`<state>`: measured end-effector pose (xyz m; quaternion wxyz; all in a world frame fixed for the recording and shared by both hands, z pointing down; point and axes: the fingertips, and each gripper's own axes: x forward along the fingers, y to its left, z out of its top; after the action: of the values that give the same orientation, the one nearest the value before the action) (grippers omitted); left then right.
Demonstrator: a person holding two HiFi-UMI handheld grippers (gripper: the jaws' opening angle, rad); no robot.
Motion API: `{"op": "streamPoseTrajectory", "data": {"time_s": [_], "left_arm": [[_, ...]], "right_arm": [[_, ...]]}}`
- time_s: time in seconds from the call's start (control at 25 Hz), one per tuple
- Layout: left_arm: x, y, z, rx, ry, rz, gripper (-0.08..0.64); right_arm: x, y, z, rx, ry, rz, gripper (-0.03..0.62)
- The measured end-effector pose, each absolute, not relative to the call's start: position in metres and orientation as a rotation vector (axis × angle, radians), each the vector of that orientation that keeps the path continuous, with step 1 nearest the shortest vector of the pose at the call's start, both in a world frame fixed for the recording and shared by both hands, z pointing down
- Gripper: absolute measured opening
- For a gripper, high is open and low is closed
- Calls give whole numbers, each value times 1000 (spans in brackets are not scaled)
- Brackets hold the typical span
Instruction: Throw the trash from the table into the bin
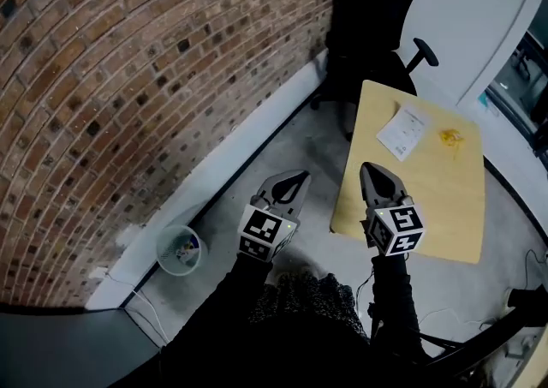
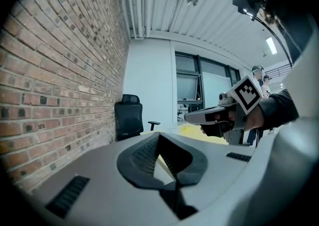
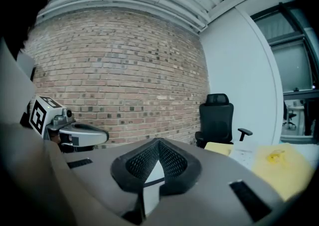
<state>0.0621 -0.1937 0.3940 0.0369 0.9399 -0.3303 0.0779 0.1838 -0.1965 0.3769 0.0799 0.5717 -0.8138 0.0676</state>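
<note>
A wooden table (image 1: 428, 198) stands to the right of the brick wall. On its far half lie a white paper sheet (image 1: 402, 131) and a small yellow crumpled scrap (image 1: 451, 136). Both show in the right gripper view too, the sheet (image 3: 244, 154) beside the scrap (image 3: 273, 156). A small round bin (image 1: 180, 249) with some rubbish in it stands on the floor by the wall, at lower left. My left gripper (image 1: 293, 181) is over the floor left of the table, shut and empty. My right gripper (image 1: 375, 174) is over the table's near end, shut with nothing in it.
A black office chair (image 1: 370, 26) stands behind the table's far end. The brick wall (image 1: 128, 78) with its white skirting runs along the left. Grey floor lies between the wall and the table. Cables trail at lower right.
</note>
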Motion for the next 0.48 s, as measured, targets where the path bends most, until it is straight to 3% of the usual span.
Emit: {"op": "streamPoseTrajectory", "data": {"time_s": [0.48], "left_arm": [[137,-196,388,2934,-888,215,6]], "right_arm": [[277,-181,369,1869,-2283,150,9]]}}
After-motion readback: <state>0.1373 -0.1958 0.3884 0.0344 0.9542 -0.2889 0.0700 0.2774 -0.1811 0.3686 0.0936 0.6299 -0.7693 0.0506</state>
